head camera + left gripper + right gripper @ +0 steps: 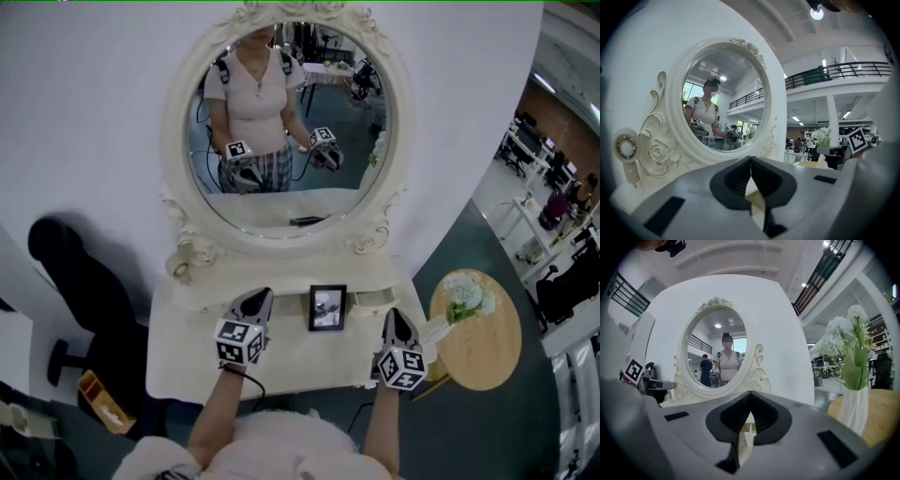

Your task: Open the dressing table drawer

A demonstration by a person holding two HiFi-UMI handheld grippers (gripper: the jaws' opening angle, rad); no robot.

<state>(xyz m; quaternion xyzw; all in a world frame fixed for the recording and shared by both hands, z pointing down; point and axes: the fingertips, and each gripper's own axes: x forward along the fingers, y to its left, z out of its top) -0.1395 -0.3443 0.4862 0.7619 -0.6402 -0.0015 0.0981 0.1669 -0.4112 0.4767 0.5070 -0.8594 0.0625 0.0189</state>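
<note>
Both grippers hover over the white desk (187,361) of the dressing table, pointing toward the oval mirror (291,202). The left gripper (260,295) has its jaws pressed together with nothing between them, left of the black photo frame (327,307). The right gripper (394,316), right of the frame, is likewise closed and empty. The small drawer (375,299) sits in the low shelf beneath the mirror, just right of the frame, ahead of the right jaws and apart from both grippers.
</note>
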